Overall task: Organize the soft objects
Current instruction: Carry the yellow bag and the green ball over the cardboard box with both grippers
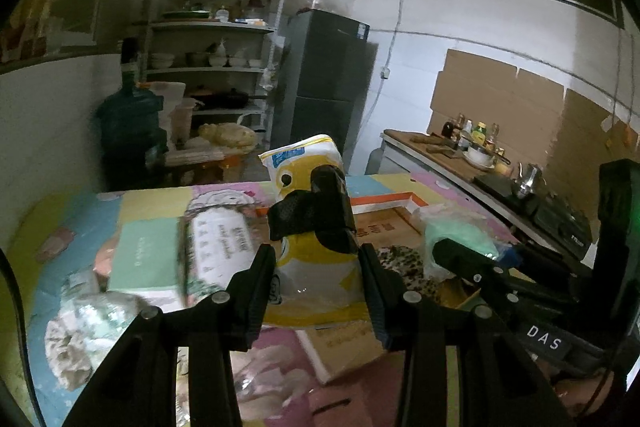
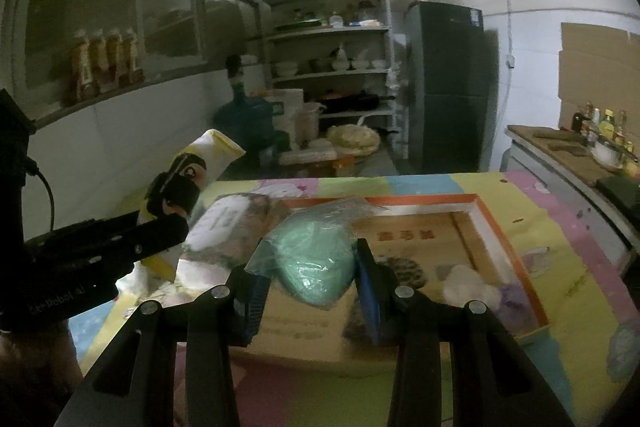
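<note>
**A:** Left wrist view first: what has the left gripper got?

**B:** A glossy plastic pack, yellow and white, soft and puffy, standing upright between the two black fingers. The jaws are partly closed and press on its lower sides. Something black and cloth-like is draped across its front; I can't tell what it is.

**A:** And to the left of that gripper?

**B:** A white, printed, crinkly wrapped pack, blurred, lying on the bench, which is covered with a mat of pastel squares. Beside that is a flat pale green packet, and nearer still a crumpled whitish bundle.

**A:** What about the right gripper?

**B:** Half closed too, with blue ribbed pads, squeezing a rounded mint-green lump in clear, wrinkly film. It bulges between the fingers and the loose film sticks up above them.

**A:** What's beyond it?

**B:** A shallow cardboard box with an orange and white rim, just ahead and to the right. Inside it lie a spotted, fuzzy-looking piece and a pale fluffy clump. The yellow pack shows off to the left, held up above the bench.
</note>
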{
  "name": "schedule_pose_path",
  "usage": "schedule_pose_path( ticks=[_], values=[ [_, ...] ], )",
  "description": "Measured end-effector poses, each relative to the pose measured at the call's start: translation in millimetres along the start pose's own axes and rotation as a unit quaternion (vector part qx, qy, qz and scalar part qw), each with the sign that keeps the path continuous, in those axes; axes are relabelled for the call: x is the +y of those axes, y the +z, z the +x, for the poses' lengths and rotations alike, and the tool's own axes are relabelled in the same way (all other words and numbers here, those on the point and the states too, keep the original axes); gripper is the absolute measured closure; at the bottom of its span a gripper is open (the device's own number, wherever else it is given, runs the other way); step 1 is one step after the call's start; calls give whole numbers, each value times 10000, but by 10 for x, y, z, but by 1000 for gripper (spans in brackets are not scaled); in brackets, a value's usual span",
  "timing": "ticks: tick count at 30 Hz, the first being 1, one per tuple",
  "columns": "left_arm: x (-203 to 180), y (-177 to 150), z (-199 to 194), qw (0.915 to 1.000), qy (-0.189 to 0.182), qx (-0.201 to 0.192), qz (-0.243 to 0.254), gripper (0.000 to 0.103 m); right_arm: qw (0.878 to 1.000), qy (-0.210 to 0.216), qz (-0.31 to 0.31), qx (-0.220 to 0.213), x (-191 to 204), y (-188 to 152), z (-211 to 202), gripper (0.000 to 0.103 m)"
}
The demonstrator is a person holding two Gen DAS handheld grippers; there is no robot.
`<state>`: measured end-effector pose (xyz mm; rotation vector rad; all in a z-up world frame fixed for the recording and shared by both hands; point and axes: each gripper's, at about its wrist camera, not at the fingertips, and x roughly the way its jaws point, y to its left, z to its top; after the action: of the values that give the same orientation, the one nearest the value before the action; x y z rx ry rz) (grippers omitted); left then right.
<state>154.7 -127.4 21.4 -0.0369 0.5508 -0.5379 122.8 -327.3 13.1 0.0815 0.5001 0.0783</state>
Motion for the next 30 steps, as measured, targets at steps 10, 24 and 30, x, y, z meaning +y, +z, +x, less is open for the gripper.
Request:
schedule_pose_path(
  ticks=[10,24,30],
  values=[
    [-340,100,361,9995,-153,193,201,60,9994,-312,116,-79,-485,52,22,62],
    [-653,207,964,9975,-270,632,159,60,9973,-630,366,44,-1170,82,184,62],
    [-785,247,1212,9961,-250,816,231,60,9966,-681,427,184,-1485,148,367,62]
  ],
)
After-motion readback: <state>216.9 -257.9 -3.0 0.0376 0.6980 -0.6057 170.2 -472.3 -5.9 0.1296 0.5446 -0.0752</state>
